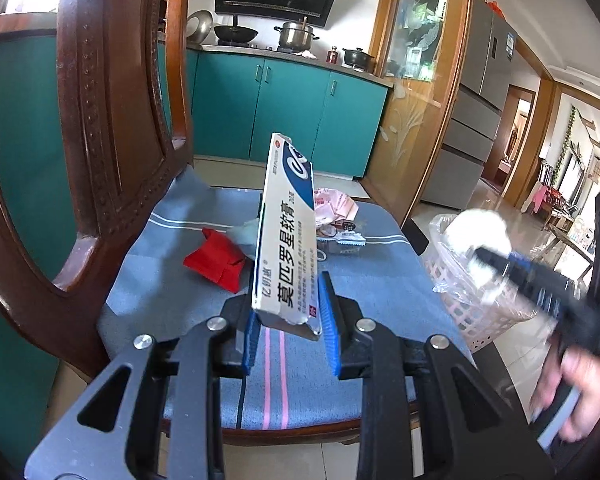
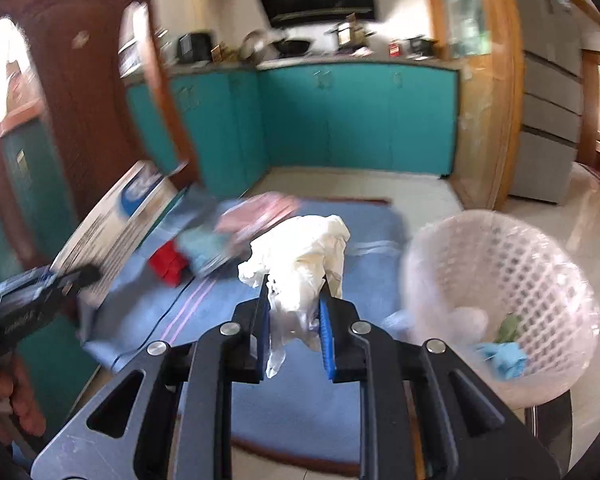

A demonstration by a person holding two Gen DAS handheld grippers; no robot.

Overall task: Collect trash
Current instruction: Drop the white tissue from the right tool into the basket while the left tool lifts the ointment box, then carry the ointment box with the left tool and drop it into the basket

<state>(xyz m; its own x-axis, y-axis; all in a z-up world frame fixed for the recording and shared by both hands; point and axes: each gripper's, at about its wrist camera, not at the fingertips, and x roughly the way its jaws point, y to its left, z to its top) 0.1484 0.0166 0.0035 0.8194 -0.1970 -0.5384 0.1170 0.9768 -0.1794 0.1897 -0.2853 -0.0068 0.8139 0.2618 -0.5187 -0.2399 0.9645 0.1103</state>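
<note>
The left gripper (image 1: 288, 316) holds a long medicine box (image 1: 286, 232) by its lower end, and the blue pads press on its 2 narrow sides. The box stands almost upright above the chair cushion (image 1: 380, 280), probably so that it clears the other trash when it is carried.

The right gripper (image 2: 294, 308) is closed on a crumpled white tissue (image 2: 300, 256), which bulges above the jaws and hangs below them. It is near the pink mesh basket (image 2: 540, 280), which has a clear plastic liner and stands at the right of the chair. The basket already contains a blue scrap and something green; this picture is blurred, so I cannot say what they are.

On the cushion there remain a red folded wrapper (image 1: 216, 260), a pink crumpled packet (image 1: 336, 208) and some small wrappers beside it.

I judge that the tissue goes into the basket first, because it is nearer, and the box after it.
</note>
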